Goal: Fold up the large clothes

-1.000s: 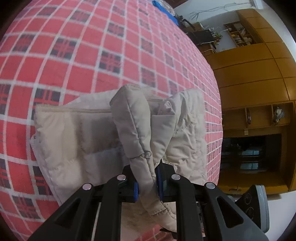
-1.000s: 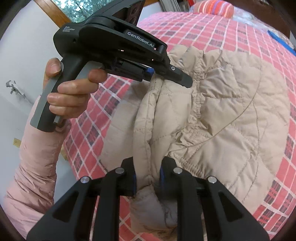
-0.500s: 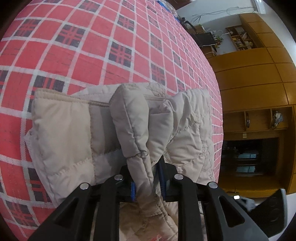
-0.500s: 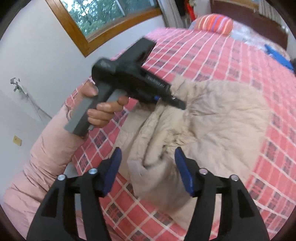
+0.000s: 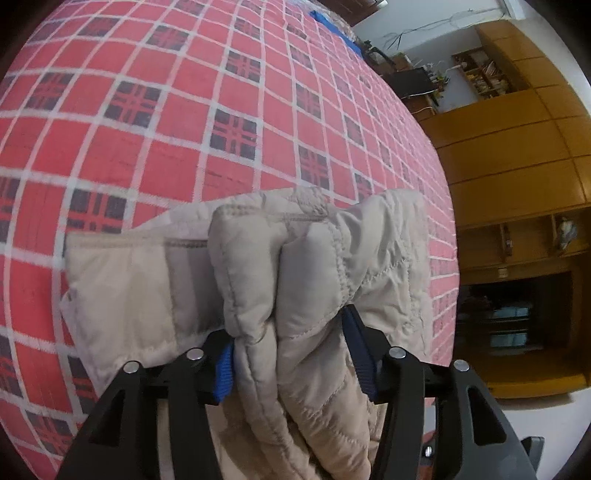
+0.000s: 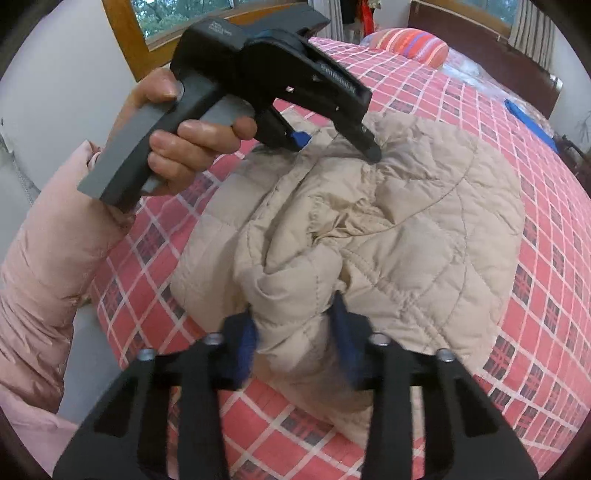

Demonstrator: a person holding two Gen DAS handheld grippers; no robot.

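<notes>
Bedroom setting: wooden wardrobe (image 5: 517,155) beside the bed, window (image 6: 177,18) behind the person, striped pillow (image 6: 406,46) at the headboard. Bed (image 5: 166,110) carries a red check cover and serves as the folding surface; it is broad and flat, so the garment can be laid out on it.

Jacket (image 6: 424,236): beige, quilted, padded, with curved stitch lines. It lies near the bed's near corner, bunched into thick ridges rather than flat. In the left wrist view a flat, paler layer with a stitched hem lies underneath on the cover, and a puffy roll is drawn up over it. Judgement: a fold is partly made, not yet smoothed.

Person: pink padded sleeve (image 6: 48,266), hand (image 6: 184,136) wrapped around the left tool's grey handle.

Left gripper (image 5: 288,354): blue pads part-way apart with a thick double wad of padding filling the gap. Whether it presses the wad or only straddles it, I cannot tell. Seen from the right wrist, its tip rests on the jacket's far edge.

Right gripper (image 6: 295,328): fingers likewise spread around a bulge of the near edge; frame blurred here, grip also cannot be told.

Judgement on placement: one tool at each end of the same ridge lets both ends be carried over together, which keeps bulky padding from twisting. Padding is springy and may slip out of a loose hold.
</notes>
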